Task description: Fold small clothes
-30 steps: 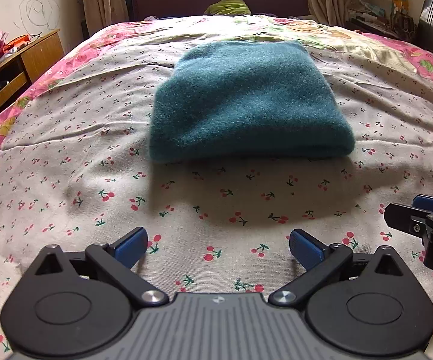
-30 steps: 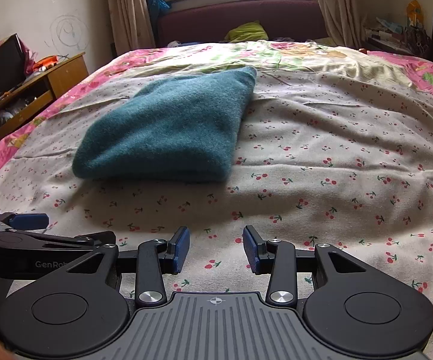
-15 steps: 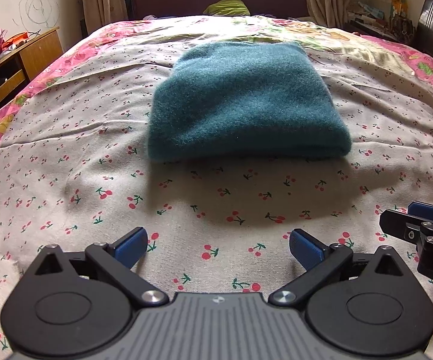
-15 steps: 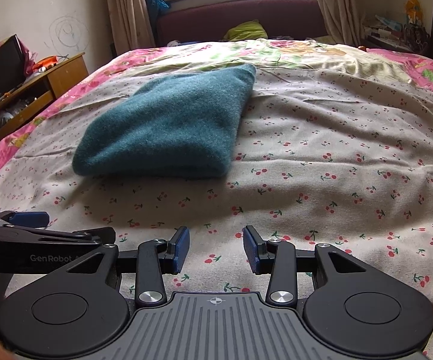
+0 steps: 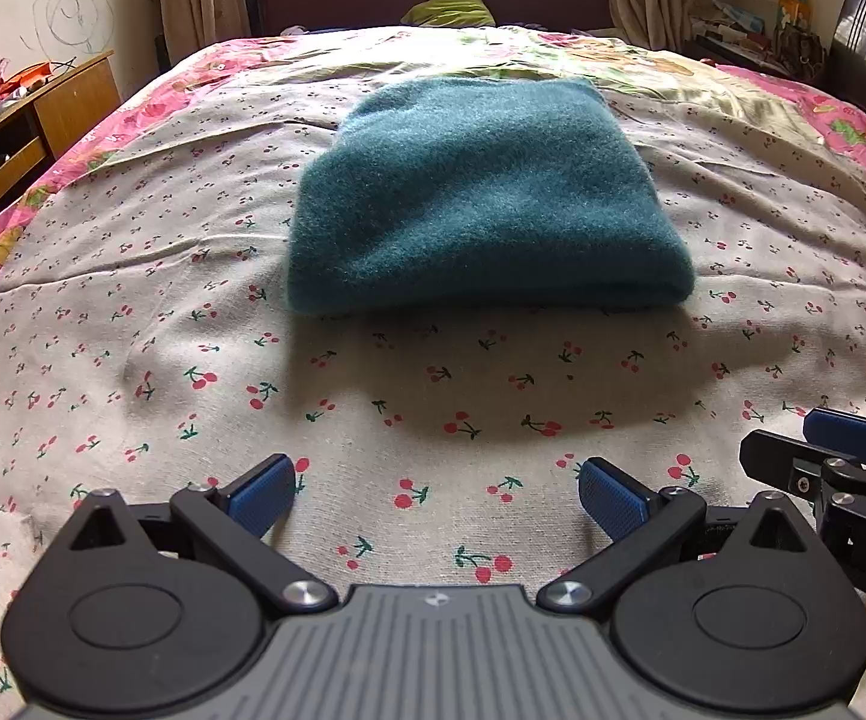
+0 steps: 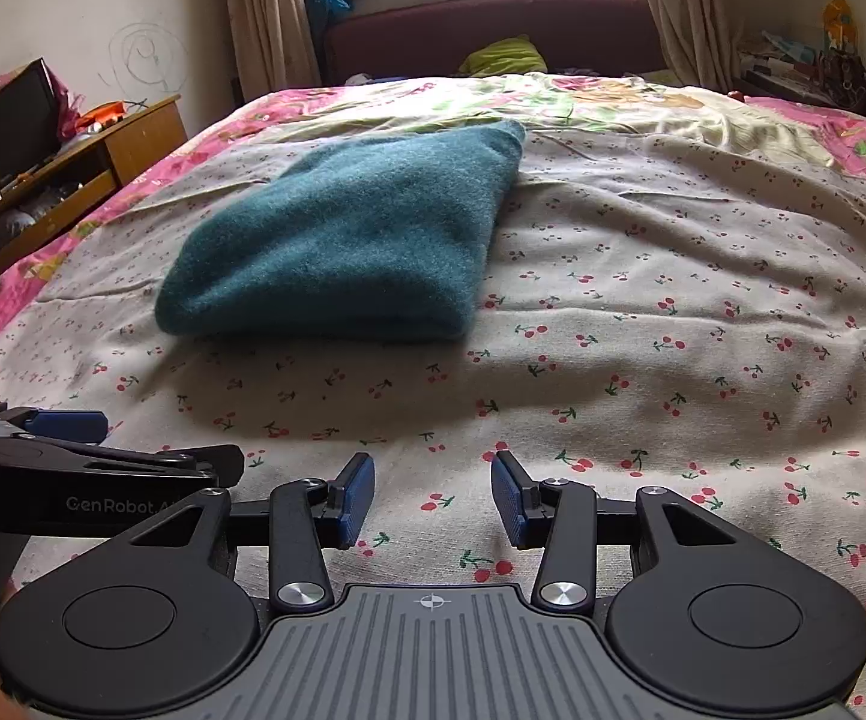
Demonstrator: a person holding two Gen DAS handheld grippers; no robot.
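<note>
Teal knit (image 5: 484, 198) lies folded on the bed (image 5: 132, 324), well ahead of both tools; left gripper (image 5: 436, 495) fingers wide apart, right gripper (image 6: 433, 498) fingers apart too, nothing held. Risk, if touched again: the thick stack springs open or a pad drags the sheet with it. Layer count and far edge hidden; right gripper cut off in left view

The right tool (image 5: 853, 468) is cut off by the left wrist view's right edge.
</note>
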